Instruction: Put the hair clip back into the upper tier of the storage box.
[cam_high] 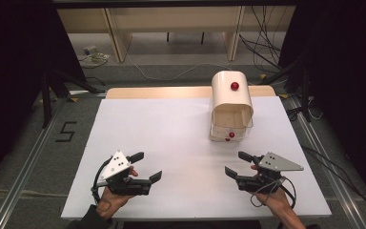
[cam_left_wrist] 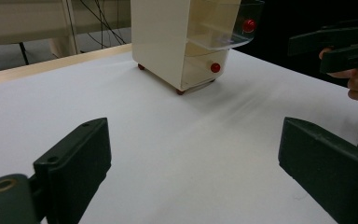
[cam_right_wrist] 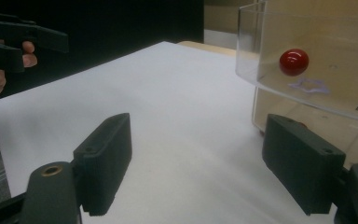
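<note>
Cabinet with red knobs stood at the tabletop's far right, while the left claw and right claw, both spread wide and empty, hovered low near the front edge, pointing inward.

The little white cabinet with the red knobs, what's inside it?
The cabinet has its clear flap lifted, and the shelf behind it looks bare. Below is a shut drawer with a red knob; what it holds is hidden.
</note>
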`<state>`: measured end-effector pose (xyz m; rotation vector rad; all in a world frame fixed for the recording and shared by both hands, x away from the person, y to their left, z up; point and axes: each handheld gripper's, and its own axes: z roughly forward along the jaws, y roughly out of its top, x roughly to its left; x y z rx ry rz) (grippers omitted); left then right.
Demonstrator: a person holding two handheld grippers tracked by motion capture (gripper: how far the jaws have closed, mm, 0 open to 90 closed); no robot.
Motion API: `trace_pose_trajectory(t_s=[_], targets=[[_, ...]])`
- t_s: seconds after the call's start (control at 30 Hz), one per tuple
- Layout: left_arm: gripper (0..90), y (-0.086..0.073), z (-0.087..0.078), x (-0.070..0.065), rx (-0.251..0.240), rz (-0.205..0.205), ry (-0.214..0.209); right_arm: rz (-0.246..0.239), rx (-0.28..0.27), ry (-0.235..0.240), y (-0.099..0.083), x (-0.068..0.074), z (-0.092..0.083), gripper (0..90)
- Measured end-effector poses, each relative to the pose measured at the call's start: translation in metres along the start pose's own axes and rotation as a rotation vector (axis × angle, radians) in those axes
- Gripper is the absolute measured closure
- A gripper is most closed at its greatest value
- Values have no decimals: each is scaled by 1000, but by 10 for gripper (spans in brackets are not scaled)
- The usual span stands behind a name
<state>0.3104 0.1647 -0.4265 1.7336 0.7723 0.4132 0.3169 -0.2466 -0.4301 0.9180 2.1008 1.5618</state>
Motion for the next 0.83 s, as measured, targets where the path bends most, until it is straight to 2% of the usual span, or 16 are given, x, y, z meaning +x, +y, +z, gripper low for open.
trace_pose_trajectory(t_s=[0.83], targets=[[88, 0, 0, 0, -1, 1, 1, -2, -14, -8, 1, 0, -1, 250]])
